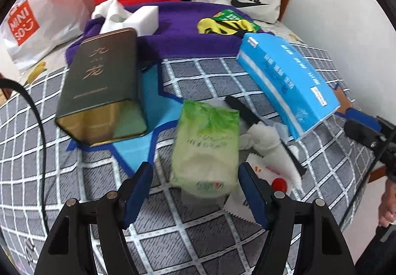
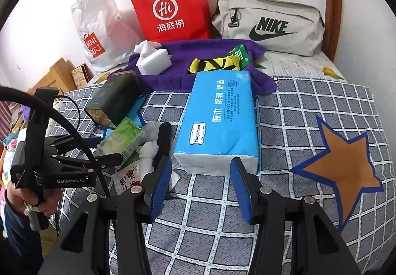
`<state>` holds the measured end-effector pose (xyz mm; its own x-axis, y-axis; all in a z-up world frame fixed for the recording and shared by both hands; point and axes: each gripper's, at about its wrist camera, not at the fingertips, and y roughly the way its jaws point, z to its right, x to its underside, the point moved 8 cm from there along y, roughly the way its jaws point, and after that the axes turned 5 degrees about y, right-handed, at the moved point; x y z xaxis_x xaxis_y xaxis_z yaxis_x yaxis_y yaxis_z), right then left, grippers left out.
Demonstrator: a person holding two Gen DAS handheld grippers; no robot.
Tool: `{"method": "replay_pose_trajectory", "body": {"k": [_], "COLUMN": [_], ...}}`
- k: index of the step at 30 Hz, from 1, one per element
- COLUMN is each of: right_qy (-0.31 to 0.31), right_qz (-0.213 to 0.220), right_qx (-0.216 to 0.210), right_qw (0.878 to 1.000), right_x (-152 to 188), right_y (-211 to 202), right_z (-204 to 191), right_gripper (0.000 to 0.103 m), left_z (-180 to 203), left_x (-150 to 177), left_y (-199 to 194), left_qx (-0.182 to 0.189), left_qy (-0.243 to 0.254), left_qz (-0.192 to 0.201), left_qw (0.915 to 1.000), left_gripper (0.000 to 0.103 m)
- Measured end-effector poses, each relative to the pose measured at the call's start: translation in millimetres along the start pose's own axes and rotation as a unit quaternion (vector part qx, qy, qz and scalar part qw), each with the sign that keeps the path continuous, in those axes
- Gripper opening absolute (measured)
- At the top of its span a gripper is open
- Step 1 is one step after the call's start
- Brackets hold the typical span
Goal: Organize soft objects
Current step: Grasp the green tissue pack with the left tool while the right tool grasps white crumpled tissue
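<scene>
A soft green tissue pack point(image 1: 205, 146) lies on the checked bed cover point(image 1: 198, 238). My left gripper point(image 1: 195, 168) stands open over the pack's near end, with the pads on either side and not pressing. The same pack point(image 2: 123, 139) shows in the right wrist view with the left gripper point(image 2: 106, 158) at it. A big blue tissue pack point(image 2: 217, 121) lies lengthwise ahead of my right gripper point(image 2: 200, 163). That gripper is open with its tips at the pack's near end and nothing gripped. A white soft figure point(image 1: 267, 141) lies between the two packs.
A dark green tin point(image 1: 104, 87) lies on its side at the left. Behind it are a purple towel point(image 1: 188, 27), a white foam block point(image 1: 143, 20) and a yellow-black item point(image 1: 222, 25). A red paper bag point(image 2: 170, 5), grey pouch point(image 2: 269, 25) and white plastic bag point(image 2: 99, 30) line the wall.
</scene>
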<state>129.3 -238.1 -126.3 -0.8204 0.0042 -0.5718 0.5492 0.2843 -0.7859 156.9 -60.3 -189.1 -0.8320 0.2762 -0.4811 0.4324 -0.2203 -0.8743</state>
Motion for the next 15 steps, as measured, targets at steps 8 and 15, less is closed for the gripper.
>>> {"method": "replay_pose_trajectory", "body": {"k": [8, 15], "right_qy": [-0.007, -0.013], "right_qz": [-0.014, -0.037], "right_qx": [-0.005, -0.014], "right_qw": [1.000, 0.999], "right_x": [6, 22], "right_y": [6, 18], "right_z": [-7, -19], "right_gripper": [0.049, 0.049], "left_z": [9, -2], "left_x": [-10, -4], "left_y": [22, 6], "left_qx": [-0.008, -0.017], "left_qy": [0.018, 0.021], "left_qz": [-0.005, 0.024], "left_qw": [0.9998, 0.9994], "left_gripper": [0.067, 0.049]}}
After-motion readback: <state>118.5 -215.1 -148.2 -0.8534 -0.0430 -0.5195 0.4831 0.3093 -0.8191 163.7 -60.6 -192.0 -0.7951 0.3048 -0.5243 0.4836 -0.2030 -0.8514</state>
